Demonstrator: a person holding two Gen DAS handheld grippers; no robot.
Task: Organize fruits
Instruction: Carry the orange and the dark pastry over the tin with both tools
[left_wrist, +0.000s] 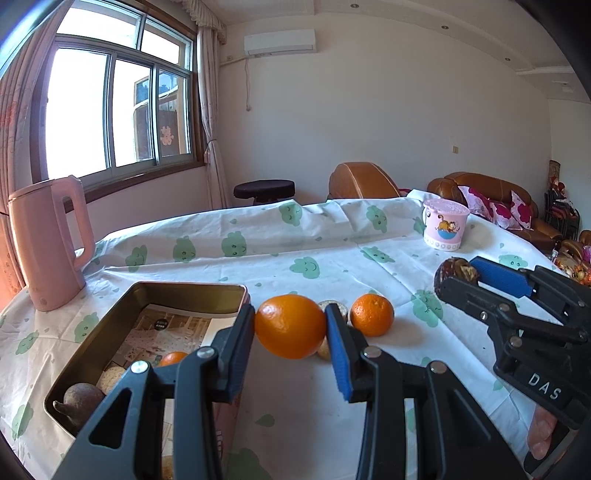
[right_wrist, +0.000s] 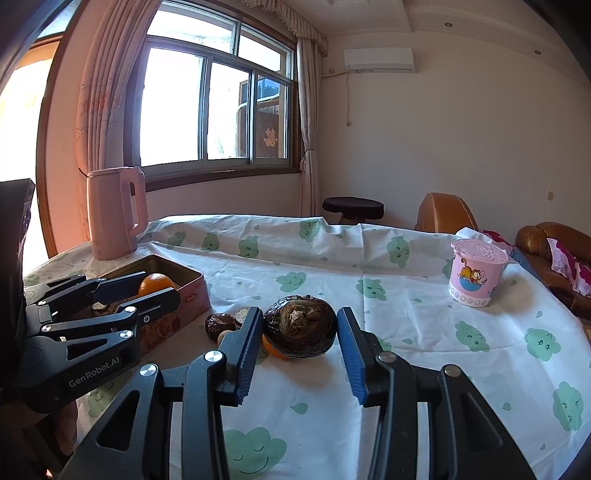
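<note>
- The left gripper (left_wrist: 290, 325) clamps a large orange (left_wrist: 290, 326) between its blue-padded fingers; both pads press against the fruit's sides, and the fruit is held just above the tablecloth (left_wrist: 332, 258), right beside the open tin (left_wrist: 122, 317).
- The right gripper (right_wrist: 300, 328) grips a dark, wrinkled brown fruit (right_wrist: 300, 326) with a rough dried patch on its face; its pads sit tight on either flank, and the fruit hangs over the cloth near the table's middle.
- In the left wrist view the right gripper appears at the right edge with that same dark fruit at its fingertips.
- The tin stands at the left of the table, its lid off; inside lie a brown fruit with a stalk (left_wrist: 79, 400), a pale speckled round fruit (left_wrist: 110, 380) and part of a small orange (left_wrist: 173, 357), on a printed paper lining.
- A second, smaller orange (left_wrist: 372, 314) rests on the cloth just right of the held one, with a pale beige fruit (left_wrist: 334, 308) behind and between them.
- In the right wrist view another small dark fruit (right_wrist: 218, 325) lies on the cloth beside the tin.
- A pink kettle (left_wrist: 48, 243) stands behind the tin, by the window.
- A pink cartoon cup with a lid (left_wrist: 445, 229) stands well apart, at the far right of the table.
</note>
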